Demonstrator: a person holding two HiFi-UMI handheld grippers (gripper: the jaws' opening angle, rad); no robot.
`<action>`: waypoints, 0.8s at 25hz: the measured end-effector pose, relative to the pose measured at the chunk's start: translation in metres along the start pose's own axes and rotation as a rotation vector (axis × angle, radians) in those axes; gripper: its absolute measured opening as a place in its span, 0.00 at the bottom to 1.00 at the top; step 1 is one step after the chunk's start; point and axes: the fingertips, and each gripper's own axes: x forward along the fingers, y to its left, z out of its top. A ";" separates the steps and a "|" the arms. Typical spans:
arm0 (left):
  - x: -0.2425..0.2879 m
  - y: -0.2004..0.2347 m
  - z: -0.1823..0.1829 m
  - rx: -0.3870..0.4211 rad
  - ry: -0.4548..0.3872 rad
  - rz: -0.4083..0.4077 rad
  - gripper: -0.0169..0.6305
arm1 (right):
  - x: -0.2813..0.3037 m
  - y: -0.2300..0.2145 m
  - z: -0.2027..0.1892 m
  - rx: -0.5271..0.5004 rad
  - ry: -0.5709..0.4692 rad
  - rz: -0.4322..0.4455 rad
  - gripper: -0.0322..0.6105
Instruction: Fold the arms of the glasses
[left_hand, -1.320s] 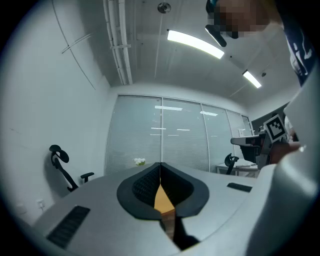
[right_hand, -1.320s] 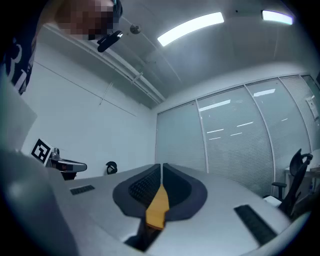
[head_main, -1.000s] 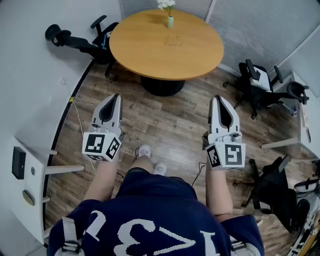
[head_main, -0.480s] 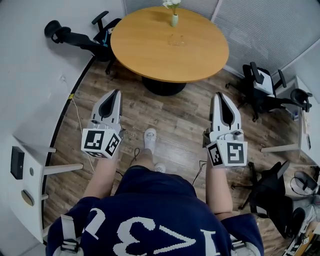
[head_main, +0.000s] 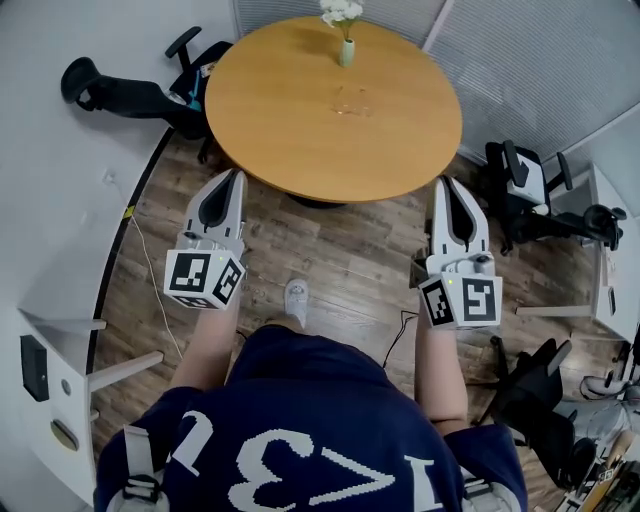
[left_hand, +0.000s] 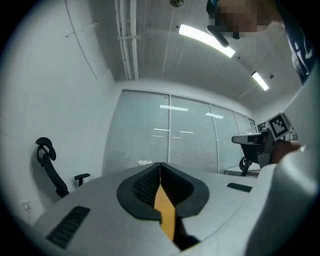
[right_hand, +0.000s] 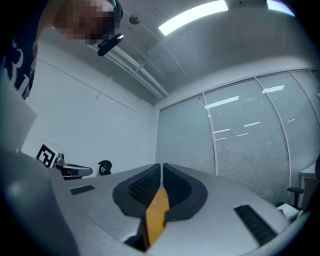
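Head view: a round, smooth wooden table (head_main: 290, 130) fills 12 o'clock. The thin, clear-framed glasses (head_main: 352, 100) lie near its centre, at 6 o'clock from a slim green vase (head_main: 345, 50) of white flowers. The left gripper (head_main: 237, 176) and the right gripper (head_main: 445, 183) point at the table's near edge, well apart from the glasses.

Left gripper view: the ribbed black pads (left_hand: 145, 187) sit closed together on nothing.

Right gripper view: the textured pads (right_hand: 142, 187) meet, likewise empty.
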 end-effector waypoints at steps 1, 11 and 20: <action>0.013 0.008 0.000 -0.002 -0.001 -0.005 0.05 | 0.014 -0.003 -0.001 -0.001 -0.003 -0.006 0.11; 0.111 0.061 -0.008 -0.009 0.012 -0.067 0.05 | 0.105 -0.026 -0.017 -0.016 -0.004 -0.066 0.11; 0.166 0.074 -0.037 -0.039 0.068 -0.079 0.05 | 0.158 -0.053 -0.042 -0.003 0.037 -0.058 0.11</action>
